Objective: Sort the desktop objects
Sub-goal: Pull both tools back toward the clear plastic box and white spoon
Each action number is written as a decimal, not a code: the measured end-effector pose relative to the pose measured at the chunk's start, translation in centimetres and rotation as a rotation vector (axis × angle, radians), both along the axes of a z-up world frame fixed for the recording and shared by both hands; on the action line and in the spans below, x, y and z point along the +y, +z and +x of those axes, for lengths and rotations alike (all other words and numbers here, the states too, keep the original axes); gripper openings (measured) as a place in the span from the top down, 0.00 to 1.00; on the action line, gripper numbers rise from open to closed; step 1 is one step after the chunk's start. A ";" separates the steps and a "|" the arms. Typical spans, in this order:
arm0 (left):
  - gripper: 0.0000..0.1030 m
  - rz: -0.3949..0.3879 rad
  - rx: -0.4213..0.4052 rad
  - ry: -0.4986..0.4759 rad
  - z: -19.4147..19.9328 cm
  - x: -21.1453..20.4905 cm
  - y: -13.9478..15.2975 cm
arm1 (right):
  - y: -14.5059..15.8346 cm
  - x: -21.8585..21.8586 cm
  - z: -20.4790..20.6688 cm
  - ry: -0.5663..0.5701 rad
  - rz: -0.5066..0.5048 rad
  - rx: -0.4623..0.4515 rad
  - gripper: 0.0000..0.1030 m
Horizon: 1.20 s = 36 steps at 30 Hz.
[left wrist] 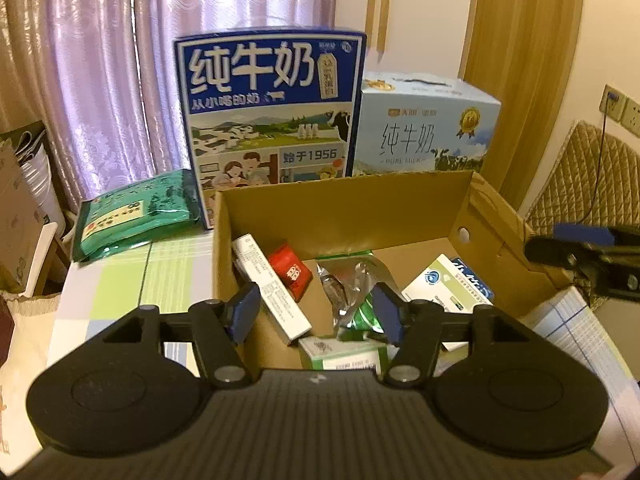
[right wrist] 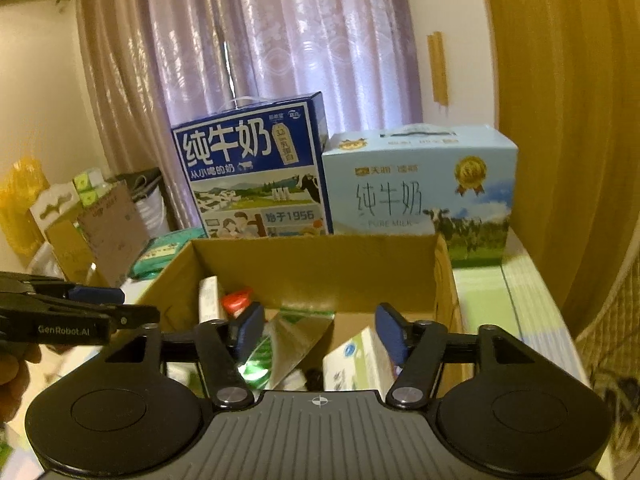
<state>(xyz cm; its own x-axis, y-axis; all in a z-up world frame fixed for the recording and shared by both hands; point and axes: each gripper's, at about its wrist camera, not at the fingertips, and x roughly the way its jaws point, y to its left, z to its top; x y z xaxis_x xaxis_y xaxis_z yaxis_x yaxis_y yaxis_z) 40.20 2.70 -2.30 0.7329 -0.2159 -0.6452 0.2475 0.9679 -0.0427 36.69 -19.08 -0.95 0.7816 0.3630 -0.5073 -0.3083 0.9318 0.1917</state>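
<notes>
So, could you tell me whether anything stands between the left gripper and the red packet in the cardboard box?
Nothing visible does. The open left gripper hovers over the cardboard box; the red packet lies uncovered, beside the long white box.

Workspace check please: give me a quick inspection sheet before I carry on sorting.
Surface: checked tablecloth.
Job's things: open cardboard box holding a long white carton, red packet, foil pouch, white-and-green box.
Clutter: green packet outside the box; dark blue milk case, light blue milk case behind.
Grippers: left gripper and right gripper both open, empty.
Cables: black cable from a wall socket.
Surroundings: purple curtain.
</notes>
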 end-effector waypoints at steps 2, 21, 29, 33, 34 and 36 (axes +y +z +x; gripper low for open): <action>0.42 -0.015 -0.004 0.012 -1.4 0.6 0.3 | -0.3 -0.3 -1.9 -0.002 0.022 0.014 0.30; 0.07 -0.091 0.093 0.155 -17.8 5.9 -4.9 | -8.5 -2.4 -19.7 -0.042 0.053 0.257 0.09; 0.05 -0.053 0.122 0.176 -19.0 5.6 -8.2 | -9.3 -2.1 -20.6 -0.016 -0.018 0.212 0.08; 0.05 -0.023 0.120 0.166 -18.6 5.5 -9.1 | -9.9 -2.2 -20.0 -0.026 -0.017 0.223 0.08; 0.05 -0.018 0.123 0.167 -18.5 5.6 -9.3 | -10.0 -2.2 -19.9 -0.022 -0.021 0.225 0.08; 0.05 -0.011 0.128 0.160 -18.2 5.6 -9.7 | -10.3 -2.0 -19.5 -0.011 -0.030 0.231 0.07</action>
